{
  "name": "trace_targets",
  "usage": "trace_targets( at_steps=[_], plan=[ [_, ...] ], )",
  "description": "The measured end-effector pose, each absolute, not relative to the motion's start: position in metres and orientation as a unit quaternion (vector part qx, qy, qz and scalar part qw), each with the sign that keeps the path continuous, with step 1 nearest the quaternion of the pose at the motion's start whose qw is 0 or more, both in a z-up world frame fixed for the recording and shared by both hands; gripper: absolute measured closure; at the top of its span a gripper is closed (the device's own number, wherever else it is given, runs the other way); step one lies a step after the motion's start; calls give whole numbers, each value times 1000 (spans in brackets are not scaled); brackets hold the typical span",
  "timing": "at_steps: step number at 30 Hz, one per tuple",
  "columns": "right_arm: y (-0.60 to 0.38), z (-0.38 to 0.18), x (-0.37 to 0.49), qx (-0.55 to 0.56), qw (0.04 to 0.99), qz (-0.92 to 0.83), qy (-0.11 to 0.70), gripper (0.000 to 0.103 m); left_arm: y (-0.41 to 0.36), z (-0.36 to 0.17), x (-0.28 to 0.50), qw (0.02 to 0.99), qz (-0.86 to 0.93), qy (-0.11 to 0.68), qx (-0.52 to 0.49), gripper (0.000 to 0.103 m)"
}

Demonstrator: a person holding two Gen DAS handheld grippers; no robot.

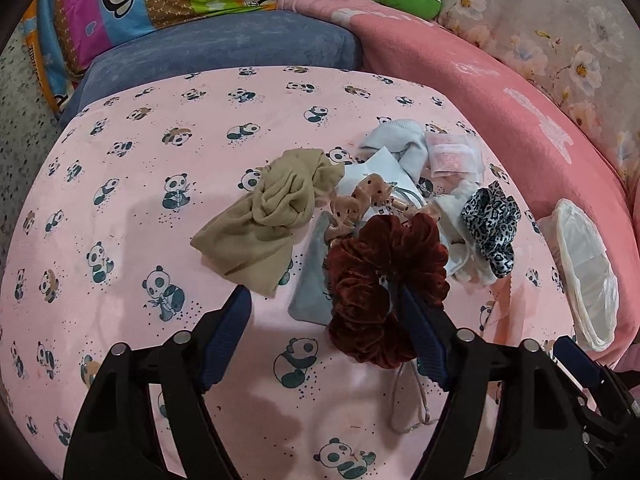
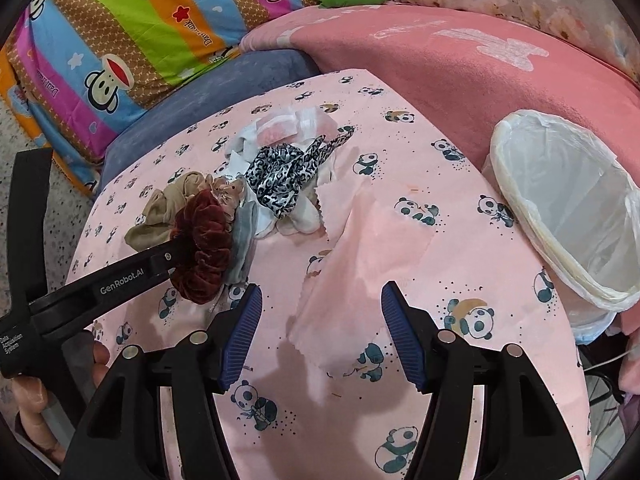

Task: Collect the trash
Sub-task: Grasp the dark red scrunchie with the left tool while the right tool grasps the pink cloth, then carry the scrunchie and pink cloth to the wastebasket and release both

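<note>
Left gripper (image 1: pixel 322 304) spread wide over panda-print bench (image 1: pixel 120 184), one finger poked through dark red velvet scrunchie (image 1: pixel 384 284), not clamped on it. Beige knotted headband (image 1: pixel 268 216) just ahead-left of it, leopard scrunchie (image 1: pixel 490 224) ahead-right, crumpled wrappers (image 1: pixel 452 156) farther ahead. Right gripper (image 2: pixel 322 332) also parted, holding nothing, hovering above pink fabric scrap (image 2: pixel 360 280). White-lined bin (image 2: pixel 568 216) off to its right, at bench edge.
</note>
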State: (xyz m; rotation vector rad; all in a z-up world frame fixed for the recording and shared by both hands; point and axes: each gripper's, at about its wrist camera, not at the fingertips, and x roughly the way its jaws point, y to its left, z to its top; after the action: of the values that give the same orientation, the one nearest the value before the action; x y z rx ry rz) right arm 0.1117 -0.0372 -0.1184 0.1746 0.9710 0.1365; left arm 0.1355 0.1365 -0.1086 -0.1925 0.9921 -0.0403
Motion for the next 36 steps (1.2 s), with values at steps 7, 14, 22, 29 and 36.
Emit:
trace_targets(
  at_steps=[7,14,22,29,36],
  plan=[
    [-36,-136,120,89,865,74,489,74,135,-119,138,864,-47,490,-106,69],
    [-41,-136,113,104,865,80,484,100,132,-114,130,863,-60,488,-117,88],
    [-56,-96,101,115,890,81,435,100,122,-86,115,874,-69,467,-113,90],
    [-86,-49,87,129,912,64,385,100,100,-49,105,889,-97,435,-103,90],
    [-125,-22,76,151,923,41,350,100,62,-19,103,893,-146,416,-89,90]
  ],
)
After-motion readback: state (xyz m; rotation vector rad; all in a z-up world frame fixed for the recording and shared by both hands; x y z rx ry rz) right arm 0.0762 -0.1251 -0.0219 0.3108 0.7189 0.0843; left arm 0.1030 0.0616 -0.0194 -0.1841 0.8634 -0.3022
